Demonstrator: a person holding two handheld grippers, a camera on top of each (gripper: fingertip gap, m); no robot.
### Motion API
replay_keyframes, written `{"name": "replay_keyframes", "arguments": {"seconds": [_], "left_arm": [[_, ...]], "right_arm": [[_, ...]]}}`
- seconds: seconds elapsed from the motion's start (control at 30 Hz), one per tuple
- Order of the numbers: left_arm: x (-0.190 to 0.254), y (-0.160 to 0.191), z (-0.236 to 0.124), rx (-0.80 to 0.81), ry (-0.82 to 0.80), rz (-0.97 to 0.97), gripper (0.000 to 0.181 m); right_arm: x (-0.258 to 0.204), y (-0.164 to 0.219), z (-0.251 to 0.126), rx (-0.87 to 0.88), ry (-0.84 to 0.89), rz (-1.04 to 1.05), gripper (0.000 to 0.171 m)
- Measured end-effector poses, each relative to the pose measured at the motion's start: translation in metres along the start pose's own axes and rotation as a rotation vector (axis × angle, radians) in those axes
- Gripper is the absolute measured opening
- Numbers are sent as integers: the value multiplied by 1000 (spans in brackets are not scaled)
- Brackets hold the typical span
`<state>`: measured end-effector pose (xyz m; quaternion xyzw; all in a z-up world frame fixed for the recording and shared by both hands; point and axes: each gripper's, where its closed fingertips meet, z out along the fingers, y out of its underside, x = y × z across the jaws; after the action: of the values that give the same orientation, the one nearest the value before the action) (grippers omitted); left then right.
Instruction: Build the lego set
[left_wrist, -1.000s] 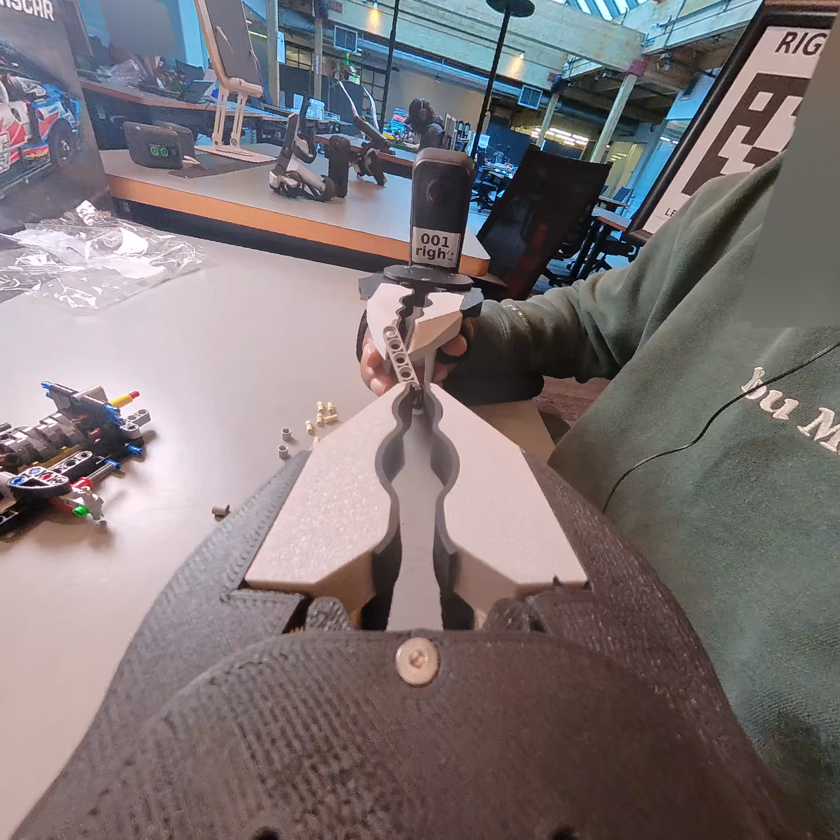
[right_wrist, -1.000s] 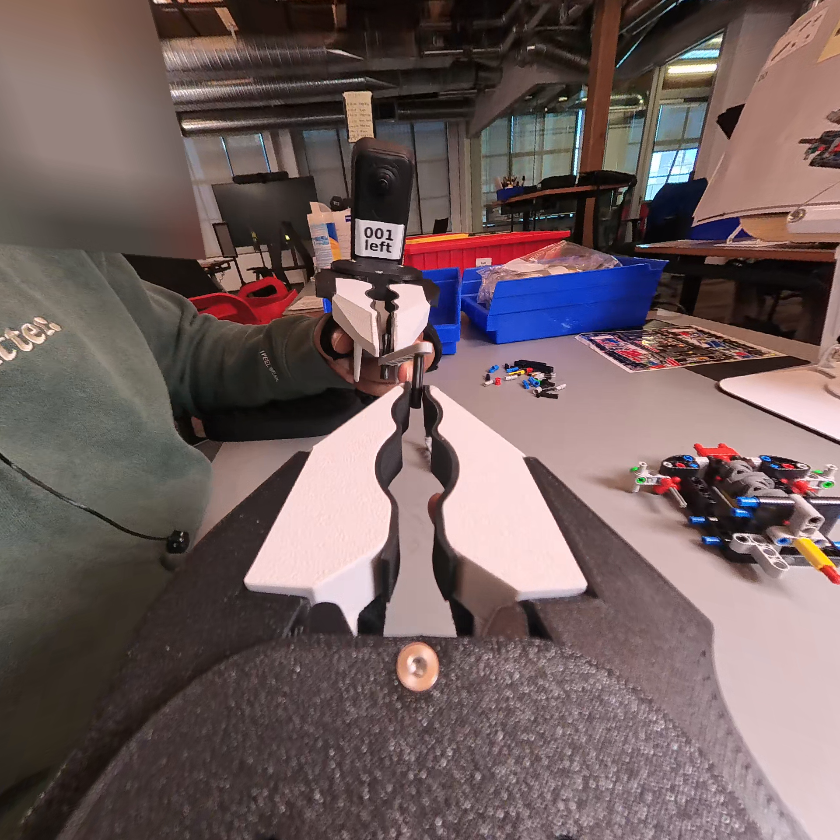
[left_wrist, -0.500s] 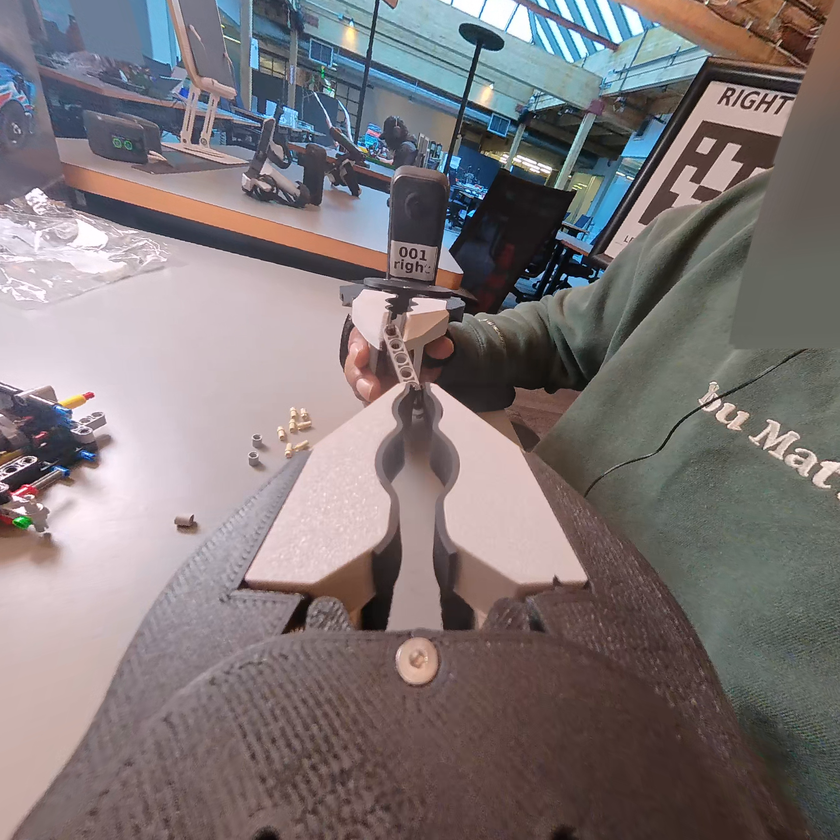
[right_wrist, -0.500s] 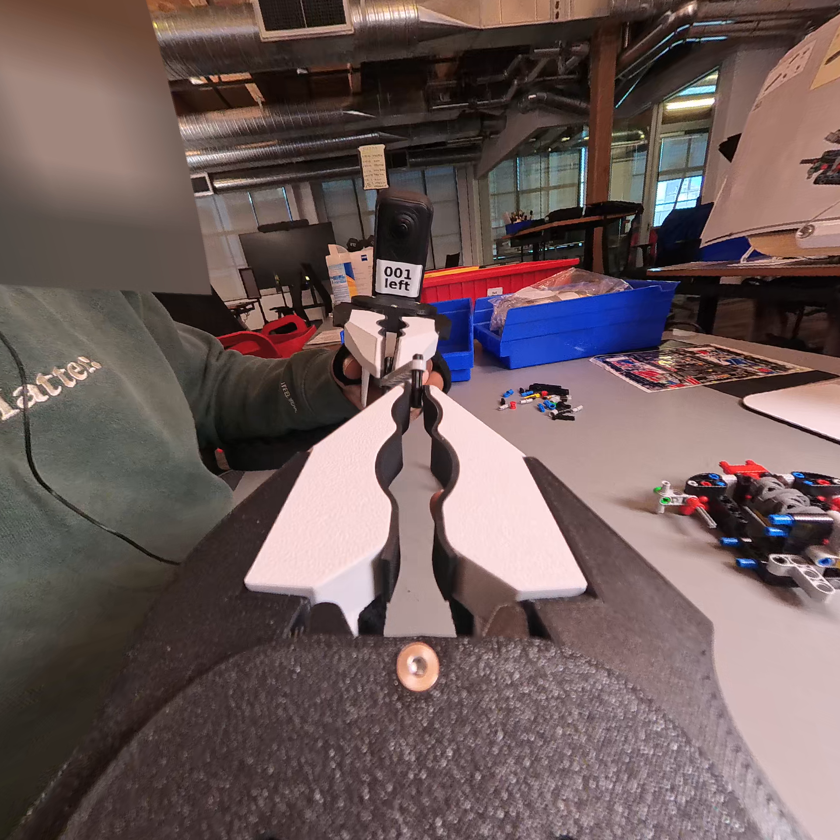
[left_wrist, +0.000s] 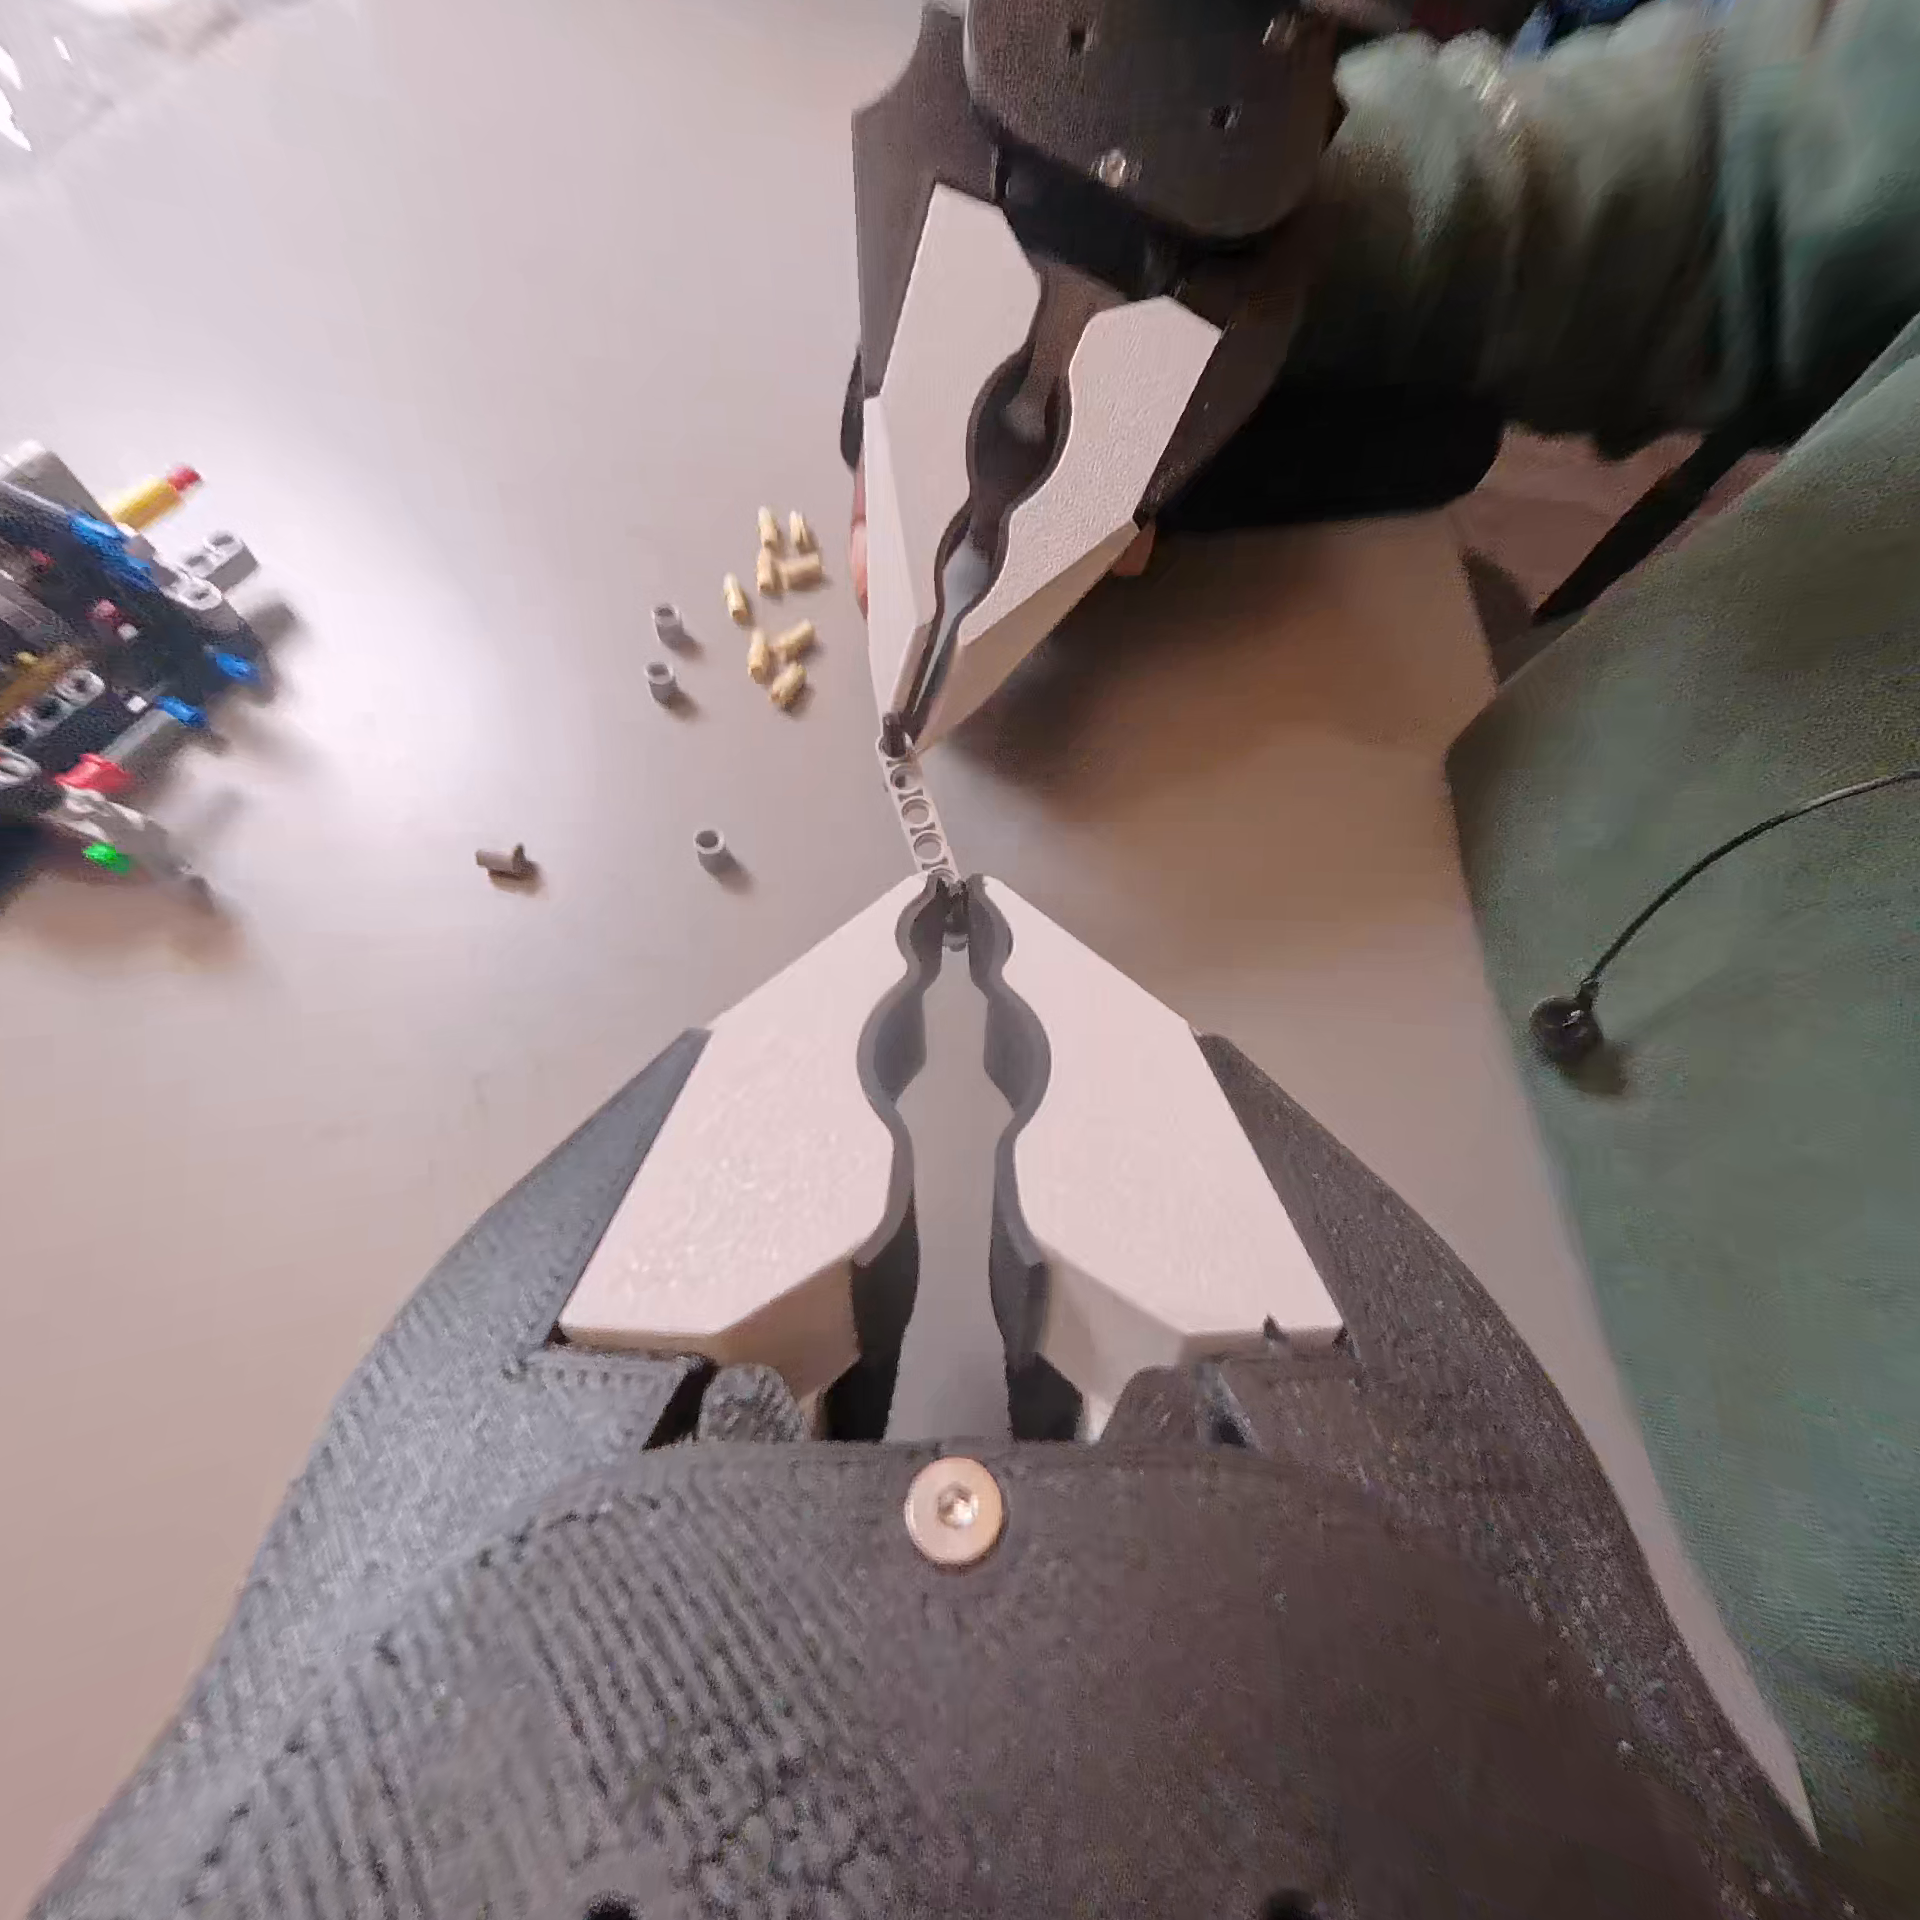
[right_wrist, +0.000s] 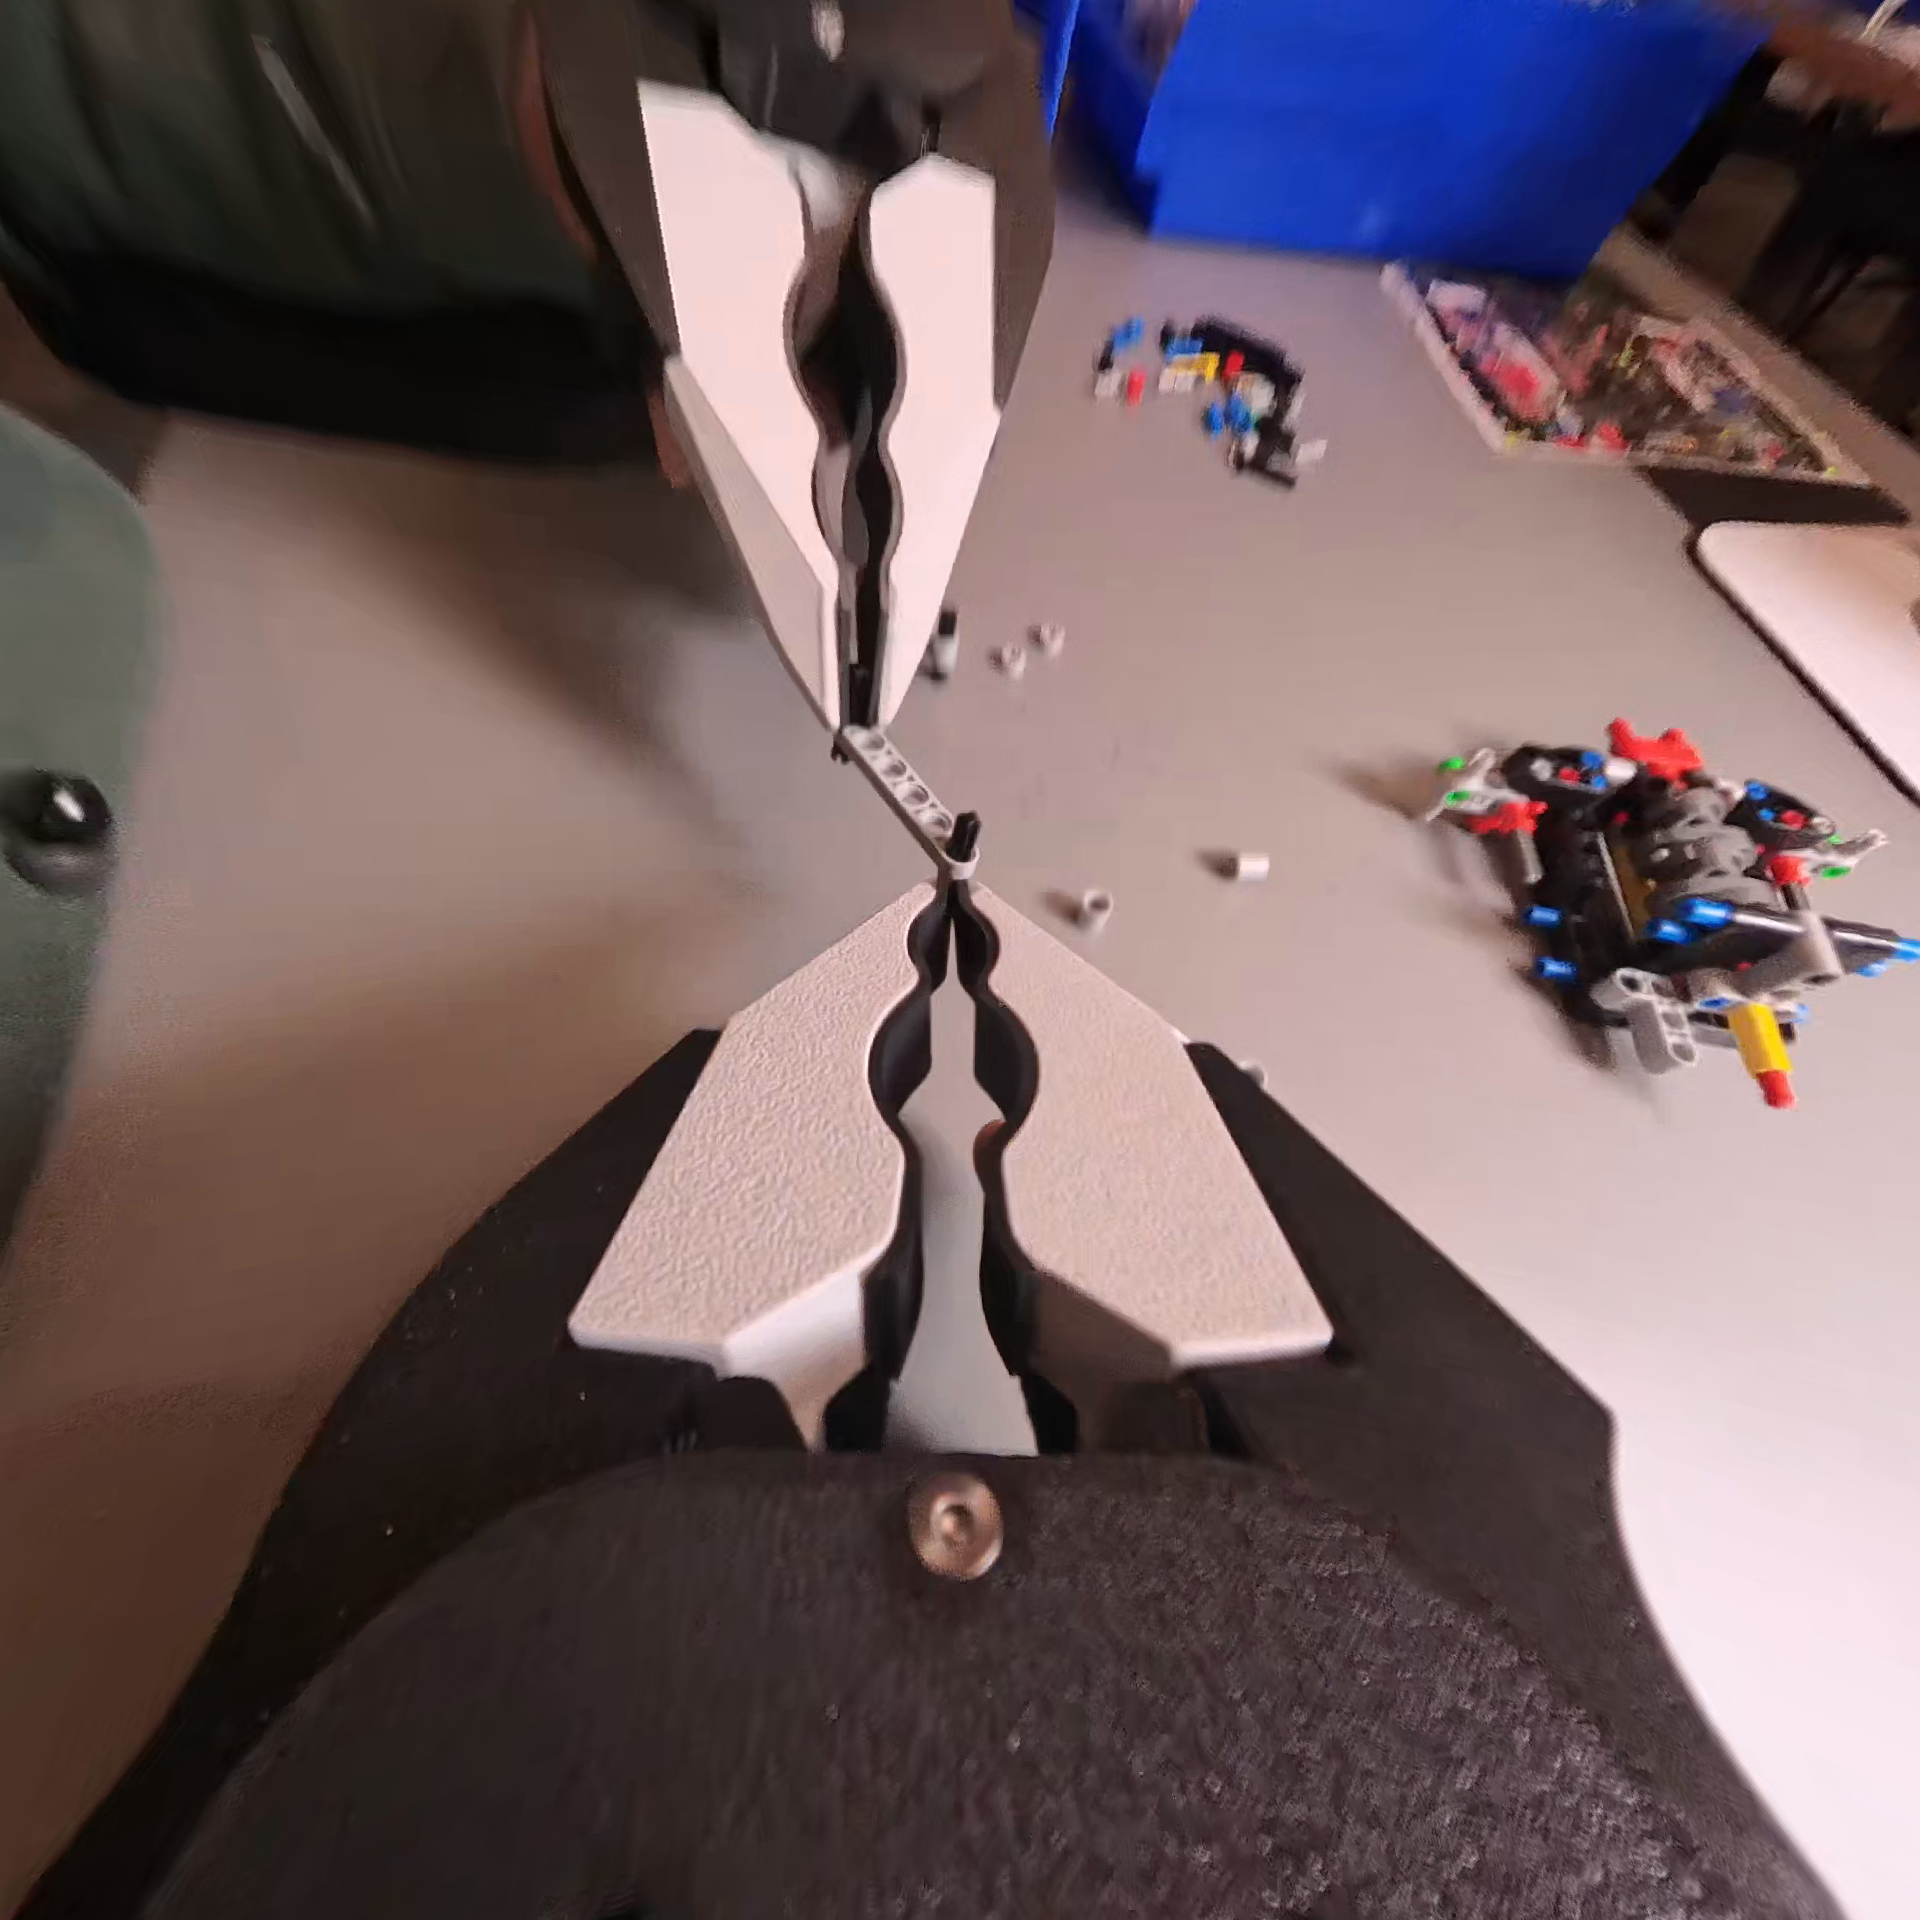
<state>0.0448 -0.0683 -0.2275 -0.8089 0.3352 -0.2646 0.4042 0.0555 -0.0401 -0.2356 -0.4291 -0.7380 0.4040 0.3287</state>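
Smooth matt table (left_wrist: 436, 312), grainy plastic left claw (left_wrist: 948, 896), knitted green sleeve (left_wrist: 1621, 208)

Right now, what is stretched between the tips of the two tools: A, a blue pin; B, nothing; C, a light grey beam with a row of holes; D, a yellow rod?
C: a light grey beam with a row of holes spans the gap, its near end pinched in the left tool and its far end at the tip of the right tool, above the table.
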Motion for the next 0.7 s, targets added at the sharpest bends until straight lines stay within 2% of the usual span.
{"name": "replay_keyframes", "arguments": {"seconds": [0.07, 0.17, 0.5, 0.6, 0.7], "left_arm": [[0, 12, 10, -76, -15, 18, 2], [2, 25, 22, -153, -20, 38, 2], [4, 26, 23, -167, 4, 51, 2], [2, 27, 22, -181, -1, 85, 2], [-6, 26, 19, -188, -36, 93, 2]], "right_arm": [[-3, 17, 5, -114, 10, -67, 0], [-5, 20, 7, -172, 8, -97, 0], [-5, 15, 5, -169, -41, -31, 11], [-7, 16, 9, -187, -57, -21, 2], [-5, 17, 8, -209, -48, 0, 1]]}}
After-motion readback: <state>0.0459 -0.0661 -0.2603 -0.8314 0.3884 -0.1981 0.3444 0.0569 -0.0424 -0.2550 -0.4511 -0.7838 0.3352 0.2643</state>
